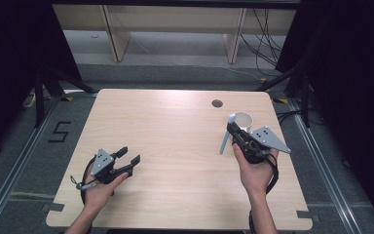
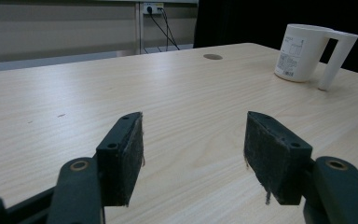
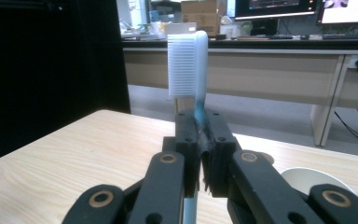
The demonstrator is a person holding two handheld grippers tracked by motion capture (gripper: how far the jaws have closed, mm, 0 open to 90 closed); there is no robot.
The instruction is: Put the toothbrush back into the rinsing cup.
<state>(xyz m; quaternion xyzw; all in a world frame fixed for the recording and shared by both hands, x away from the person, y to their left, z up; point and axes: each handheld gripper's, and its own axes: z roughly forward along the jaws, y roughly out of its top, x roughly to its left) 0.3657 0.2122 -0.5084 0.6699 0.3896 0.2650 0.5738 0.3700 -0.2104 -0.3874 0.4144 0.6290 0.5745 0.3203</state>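
Observation:
My right gripper [image 1: 232, 128] is at the table's right side, shut on a toothbrush [image 1: 223, 142] with a pale blue handle. In the right gripper view the jaws [image 3: 200, 126] pinch the neck, and the white bristled head of the toothbrush [image 3: 187, 63] stands upright above them. A white mug [image 1: 244, 119] stands just behind this gripper; its rim [image 3: 307, 179] shows at lower right. My left gripper [image 1: 129, 155] rests low at the table's front left, open, with nothing between its pads [image 2: 193, 140]. From there the mug [image 2: 300, 51], handle to the right, stands far off.
The light wood table [image 1: 175, 122] has a round cable hole [image 1: 217, 103] near its far edge. Black curtains hang at both sides. Wooden shelving and loose cables lie beyond the far edge. A "5" marks the floor [image 1: 59, 131] at left.

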